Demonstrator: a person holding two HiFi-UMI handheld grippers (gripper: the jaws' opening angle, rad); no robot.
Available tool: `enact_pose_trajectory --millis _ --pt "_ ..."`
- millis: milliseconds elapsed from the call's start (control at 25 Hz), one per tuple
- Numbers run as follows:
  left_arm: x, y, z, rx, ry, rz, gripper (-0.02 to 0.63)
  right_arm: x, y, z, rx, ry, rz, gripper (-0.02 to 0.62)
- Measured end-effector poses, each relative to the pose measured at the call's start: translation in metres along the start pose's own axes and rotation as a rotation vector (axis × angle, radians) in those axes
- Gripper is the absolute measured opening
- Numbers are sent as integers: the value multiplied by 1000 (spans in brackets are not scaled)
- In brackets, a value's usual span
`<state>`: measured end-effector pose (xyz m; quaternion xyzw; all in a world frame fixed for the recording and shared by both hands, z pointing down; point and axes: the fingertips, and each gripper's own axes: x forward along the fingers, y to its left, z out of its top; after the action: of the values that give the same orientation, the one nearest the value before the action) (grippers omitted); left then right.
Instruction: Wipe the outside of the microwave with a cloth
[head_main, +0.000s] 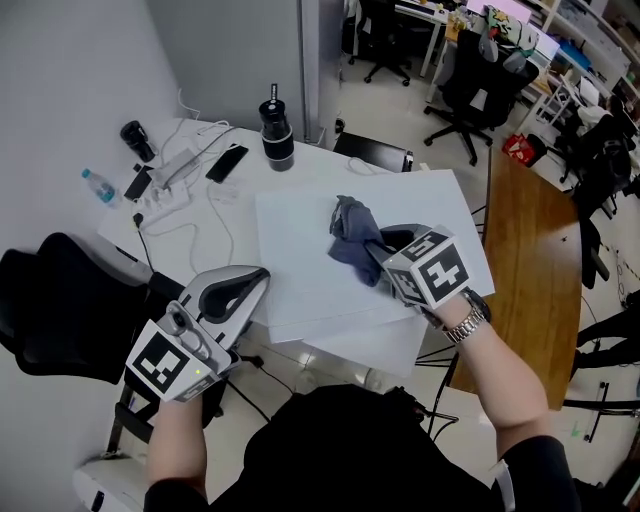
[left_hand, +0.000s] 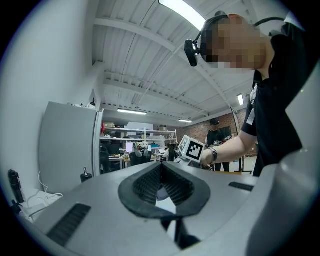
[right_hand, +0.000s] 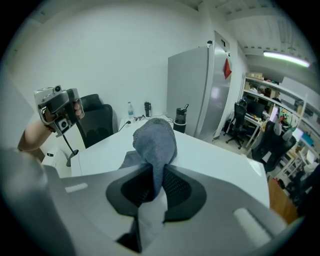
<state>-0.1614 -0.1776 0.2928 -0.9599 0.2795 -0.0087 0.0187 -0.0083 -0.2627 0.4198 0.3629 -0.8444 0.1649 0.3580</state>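
From above, the microwave (head_main: 300, 280) shows as a white flat-topped box on the desk. A grey-blue cloth (head_main: 350, 232) lies bunched on its top, toward the right. My right gripper (head_main: 385, 258) is shut on the cloth's near end; in the right gripper view the cloth (right_hand: 155, 140) rises from between the pads over the white top (right_hand: 220, 160). My left gripper (head_main: 262, 276) hovers off the microwave's near left corner, pointing level. Its jaws are shut with nothing between them, as the left gripper view shows (left_hand: 161, 169).
Behind the microwave on the white desk stand a black flask (head_main: 277, 130), a power strip with cables (head_main: 170, 185), a phone (head_main: 227, 162) and a water bottle (head_main: 100, 187). A black chair (head_main: 60, 310) is at the left, a wooden table (head_main: 530, 270) at the right.
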Motion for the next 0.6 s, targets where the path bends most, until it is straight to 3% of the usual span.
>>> enact_pose_trajectory --millis 160,320,440,600 --pt "14 -19 -2 -12 55 4 5 -16 -23 -14 7 -4 -9 60" --pt "40 -40 21 -7 -26 -8 5 -31 -44 -28 10 -6 -10 60" --pt "50 -52 5 -6 65 10 5 -41 -60 -38 7 -10 -11 60" --pt "68 -72 2 -1 87 6 5 -54 -80 -51 11 -20 -14 60"
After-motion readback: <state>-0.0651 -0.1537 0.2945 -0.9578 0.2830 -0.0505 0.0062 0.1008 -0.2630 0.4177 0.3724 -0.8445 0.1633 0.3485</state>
